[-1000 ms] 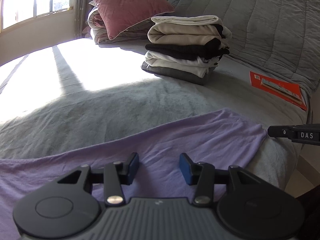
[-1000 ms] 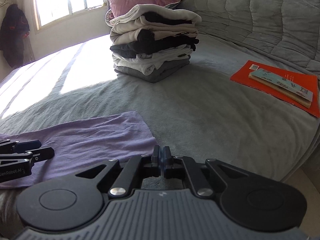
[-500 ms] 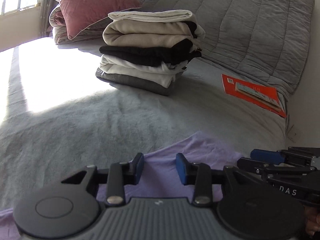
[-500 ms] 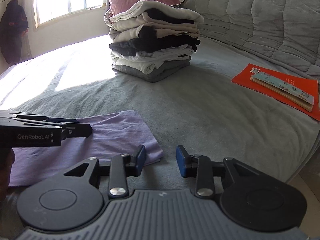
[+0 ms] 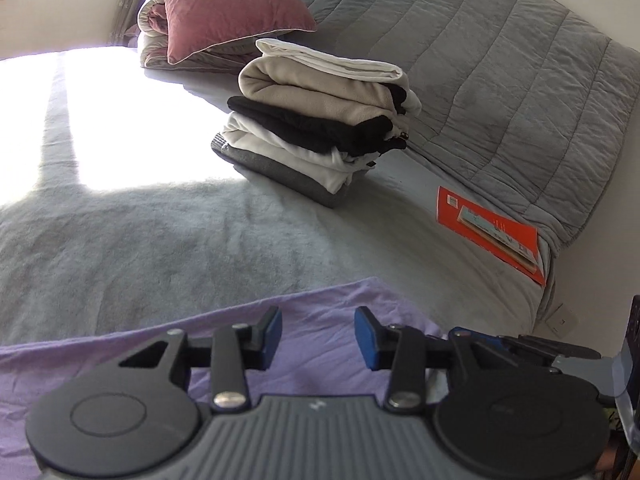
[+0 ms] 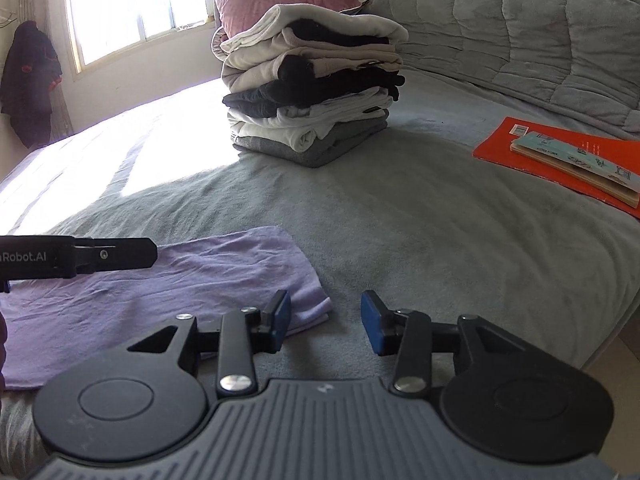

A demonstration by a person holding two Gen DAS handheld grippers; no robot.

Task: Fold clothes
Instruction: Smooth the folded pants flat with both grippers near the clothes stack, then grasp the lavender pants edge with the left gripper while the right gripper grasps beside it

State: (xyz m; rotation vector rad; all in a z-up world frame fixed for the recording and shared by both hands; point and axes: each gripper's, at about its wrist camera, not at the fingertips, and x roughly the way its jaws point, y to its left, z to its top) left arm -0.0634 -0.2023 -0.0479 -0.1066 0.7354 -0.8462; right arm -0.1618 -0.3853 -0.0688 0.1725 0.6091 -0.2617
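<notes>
Near the bed's (image 6: pixel 400 216) front edge lies purple cloth (image 6: pixel 160 280); left gripper (image 5: pixel 318 336) spread above it, right gripper (image 6: pixel 325 322) jaws just opened, empty, at cloth's corner.

Both wrist views low over bed (image 5: pixel 160 232), sharing clothes stack (image 6: pixel 312 92).

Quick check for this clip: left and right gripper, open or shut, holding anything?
Left gripper: open, over the purple cloth, gripping nothing.
Right gripper: open, jaws have just been opening, nothing between them; cloth corner lies beside its left pad.
</notes>
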